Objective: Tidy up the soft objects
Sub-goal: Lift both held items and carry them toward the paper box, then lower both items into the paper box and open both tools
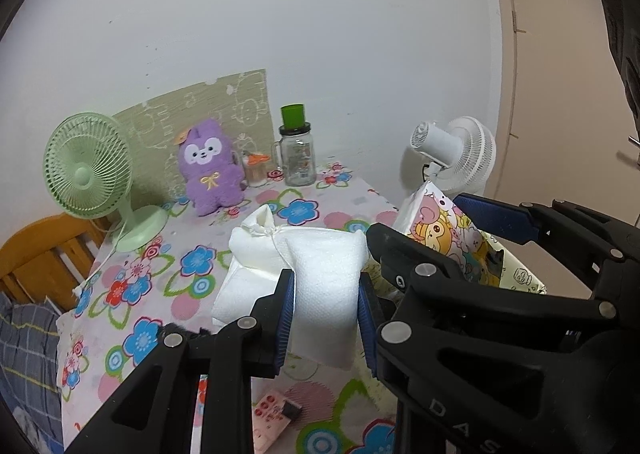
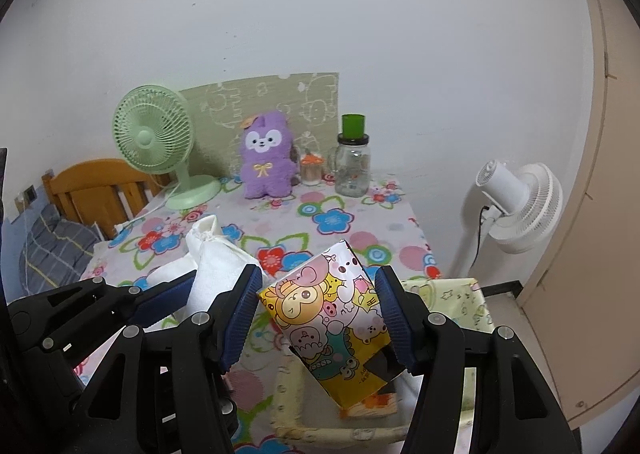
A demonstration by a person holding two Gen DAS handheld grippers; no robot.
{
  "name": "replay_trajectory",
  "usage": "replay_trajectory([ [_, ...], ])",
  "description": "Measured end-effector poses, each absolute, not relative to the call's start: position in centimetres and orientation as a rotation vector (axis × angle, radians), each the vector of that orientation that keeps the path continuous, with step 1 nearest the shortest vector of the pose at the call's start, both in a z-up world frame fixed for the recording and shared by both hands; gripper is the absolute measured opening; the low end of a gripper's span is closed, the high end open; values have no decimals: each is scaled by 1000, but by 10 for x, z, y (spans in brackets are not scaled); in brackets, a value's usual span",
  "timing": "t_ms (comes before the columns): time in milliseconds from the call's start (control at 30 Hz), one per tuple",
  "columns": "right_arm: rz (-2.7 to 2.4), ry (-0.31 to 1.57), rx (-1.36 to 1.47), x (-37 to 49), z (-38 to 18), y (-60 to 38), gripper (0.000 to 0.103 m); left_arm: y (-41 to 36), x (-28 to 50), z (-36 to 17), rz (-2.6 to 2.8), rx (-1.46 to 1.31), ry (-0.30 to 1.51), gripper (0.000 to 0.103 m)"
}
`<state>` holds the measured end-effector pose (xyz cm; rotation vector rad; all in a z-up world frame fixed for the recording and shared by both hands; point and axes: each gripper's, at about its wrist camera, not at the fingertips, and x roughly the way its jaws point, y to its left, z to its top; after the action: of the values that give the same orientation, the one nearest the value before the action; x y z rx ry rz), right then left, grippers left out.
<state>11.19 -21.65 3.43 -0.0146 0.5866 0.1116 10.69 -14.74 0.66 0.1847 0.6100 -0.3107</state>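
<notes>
My left gripper [image 1: 325, 318] is shut on a white drawstring cloth pouch [image 1: 320, 278] and holds it above the floral tablecloth [image 1: 168, 266]; the pouch also shows in the right wrist view [image 2: 216, 258]. My right gripper [image 2: 318, 318] is shut on a cartoon-printed tissue pack [image 2: 332, 310] and holds it tilted over a pale yellow fabric basket [image 2: 464, 298]. The pack also shows in the left wrist view [image 1: 444, 230]. A purple plush toy [image 2: 266, 156] sits upright at the back of the table.
A green desk fan [image 2: 154, 138] stands back left. A glass jar with a green cup on top [image 2: 353, 158] and a small orange-lidded container [image 2: 311, 168] stand beside the plush. A white floor fan [image 2: 516, 206] stands right. A small pink packet [image 1: 272, 414] lies near the table's front.
</notes>
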Motion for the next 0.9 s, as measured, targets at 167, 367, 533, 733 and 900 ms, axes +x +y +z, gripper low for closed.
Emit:
replay_trajectory([
  [167,84,588,4,116,31,-234,63,-164,113,3,-338,191,613,30],
  [367,52,602,18,121,25,-254,63,-183,118,-4,-368,198,623,30],
  [533,33,613,31,125,18,-270,63,-199,125,-12,-389,214,635,30],
  [733,6,641,45,131,7,-286,63,-213,132,-20,-421,225,652,30],
  [900,-20,651,56,135,-1,-298,63,-225,137,-30,-446,236,668,31],
])
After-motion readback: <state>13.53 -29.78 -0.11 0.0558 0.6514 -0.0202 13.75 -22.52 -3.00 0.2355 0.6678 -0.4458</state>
